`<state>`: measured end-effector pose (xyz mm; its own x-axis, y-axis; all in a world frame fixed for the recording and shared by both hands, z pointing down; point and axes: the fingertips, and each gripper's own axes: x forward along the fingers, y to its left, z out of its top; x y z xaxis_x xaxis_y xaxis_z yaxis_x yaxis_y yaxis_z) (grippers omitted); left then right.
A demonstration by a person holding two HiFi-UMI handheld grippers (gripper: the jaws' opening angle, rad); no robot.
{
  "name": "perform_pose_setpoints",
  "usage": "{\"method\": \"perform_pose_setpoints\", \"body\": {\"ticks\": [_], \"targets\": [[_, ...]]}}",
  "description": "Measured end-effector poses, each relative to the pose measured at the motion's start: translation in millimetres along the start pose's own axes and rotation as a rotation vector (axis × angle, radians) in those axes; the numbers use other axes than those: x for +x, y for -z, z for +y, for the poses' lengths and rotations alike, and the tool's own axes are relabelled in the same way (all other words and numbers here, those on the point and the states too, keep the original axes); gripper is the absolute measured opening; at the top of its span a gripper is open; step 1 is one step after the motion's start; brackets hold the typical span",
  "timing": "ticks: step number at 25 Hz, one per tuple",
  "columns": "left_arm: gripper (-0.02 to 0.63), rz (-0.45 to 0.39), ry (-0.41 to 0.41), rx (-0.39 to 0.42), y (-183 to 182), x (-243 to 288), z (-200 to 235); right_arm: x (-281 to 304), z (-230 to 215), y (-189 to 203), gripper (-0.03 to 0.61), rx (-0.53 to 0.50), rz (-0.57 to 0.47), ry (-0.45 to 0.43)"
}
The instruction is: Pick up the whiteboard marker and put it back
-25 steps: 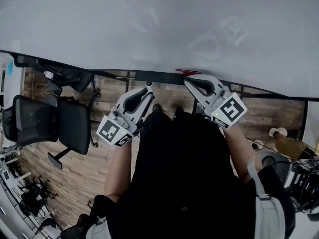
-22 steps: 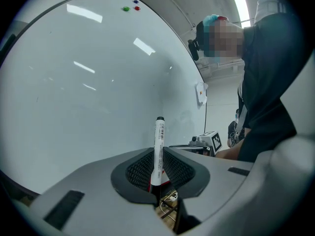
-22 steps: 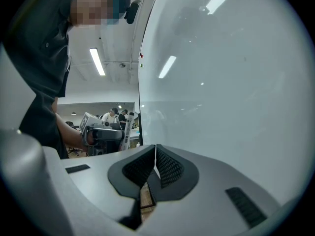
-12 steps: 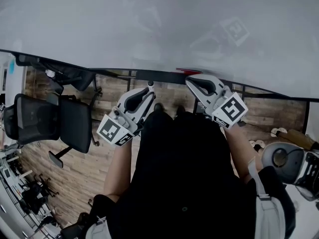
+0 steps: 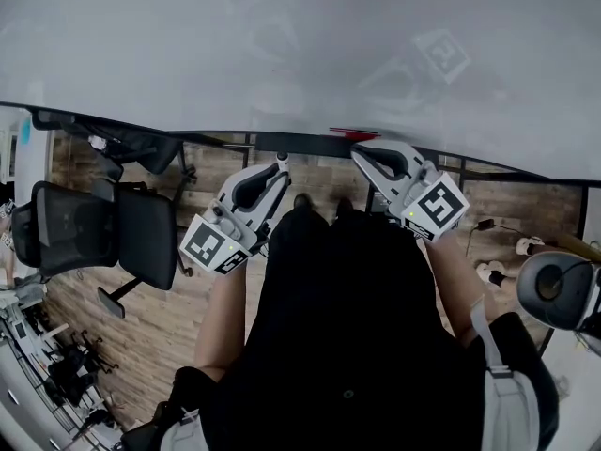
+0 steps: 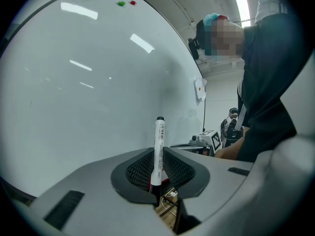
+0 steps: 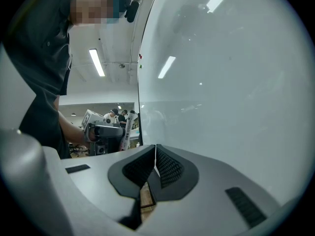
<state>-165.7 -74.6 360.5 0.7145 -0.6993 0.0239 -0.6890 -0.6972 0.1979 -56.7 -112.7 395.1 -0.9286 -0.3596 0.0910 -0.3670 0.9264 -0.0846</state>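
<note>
- A large whiteboard (image 5: 282,45) fills the upper part of the head view, with a dark ledge (image 5: 300,144) running along its lower edge.
- A wooden floor (image 5: 150,327) is seen below the ledge, and a black office chair (image 5: 94,238) stands on it at the left.
- Small green, red and blue magnets (image 6: 121,3) are stuck near the top of the board in the left gripper view.
- The left gripper (image 5: 280,165) is held level, with its tips close to the ledge.
- The whiteboard marker (image 6: 158,149) is clamped between this gripper's jaws, which are closed narrowly on its lower barrel. It stands upright, black cap uppermost, just beside the board.
- The right gripper (image 5: 362,153) is also held level near the ledge, apart from the left one.
- In the right gripper view its jaws are pressed together at the tips, and nothing is gripped between them.
- The person's dark clothing is seen behind both grippers.
</note>
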Motion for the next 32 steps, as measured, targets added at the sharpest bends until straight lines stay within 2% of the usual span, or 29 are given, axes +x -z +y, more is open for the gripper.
{"method": "perform_pose_setpoints", "body": {"ticks": [16,28,32], "targets": [[0.069,0.06,0.035,0.07,-5,6,8,-4,2,9,0.021,0.029,-0.001,0.021],[0.069,0.151,0.073,0.221,1,13,7,-4,1,13,0.021,0.038,0.005,0.029],[0.069,0.215,0.092,0.327,5,17,7,-5,1,13,0.022,0.045,0.007,0.037]]}}
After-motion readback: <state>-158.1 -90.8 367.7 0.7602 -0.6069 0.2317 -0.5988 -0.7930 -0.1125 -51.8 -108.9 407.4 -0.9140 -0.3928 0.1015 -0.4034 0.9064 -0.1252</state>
